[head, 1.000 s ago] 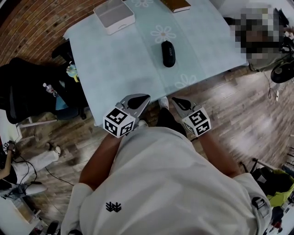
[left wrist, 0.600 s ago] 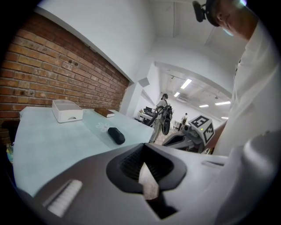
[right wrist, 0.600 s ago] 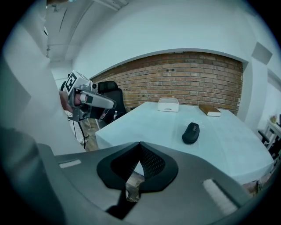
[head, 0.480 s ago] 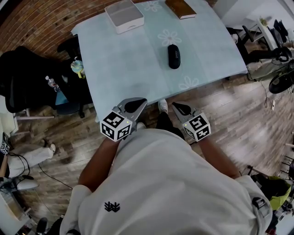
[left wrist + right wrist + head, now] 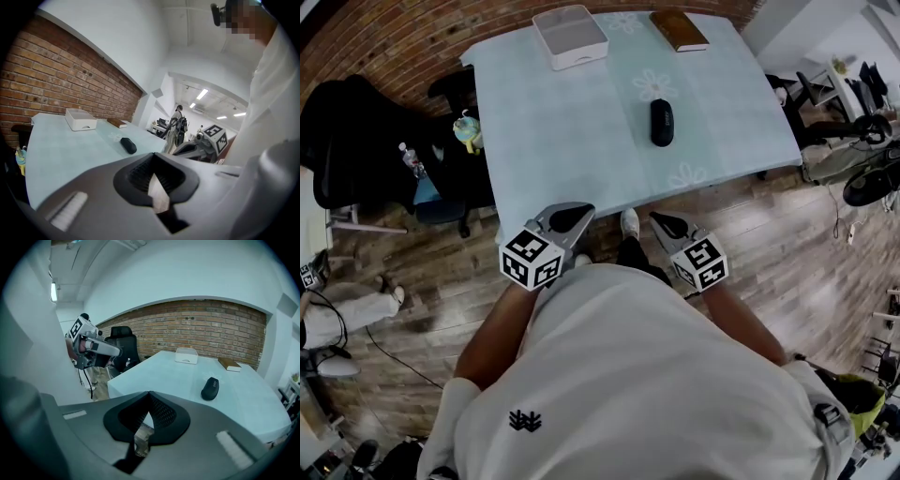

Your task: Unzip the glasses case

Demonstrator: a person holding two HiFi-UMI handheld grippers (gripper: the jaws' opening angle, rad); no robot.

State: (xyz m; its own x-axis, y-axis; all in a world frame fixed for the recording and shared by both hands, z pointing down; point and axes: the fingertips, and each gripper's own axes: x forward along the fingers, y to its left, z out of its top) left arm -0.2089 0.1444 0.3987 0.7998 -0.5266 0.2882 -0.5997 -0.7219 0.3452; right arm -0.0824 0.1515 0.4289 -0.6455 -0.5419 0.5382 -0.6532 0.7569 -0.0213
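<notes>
A black glasses case [image 5: 662, 122] is pictured lying by itself on a table [image 5: 553, 141] covered with a pale blue cloth printed with daisies. Its long side is pointed away from the person, and it is kept well apart from both grippers. The left gripper [image 5: 579, 210] and the right gripper [image 5: 660, 218] are held side by side just off the table's near edge, close against the person's white shirt [image 5: 628, 375] and above a wooden floor [image 5: 787, 244]. Each pair of jaws is seen pressed together at the tips, with nothing caught between them. At the table's far end a white box [image 5: 570, 36] and a brown book [image 5: 679, 30] are set apart from each other. A black office chair [image 5: 347, 141] is placed at the table's left side, and a red brick wall [image 5: 394, 37] is seen behind it.
</notes>
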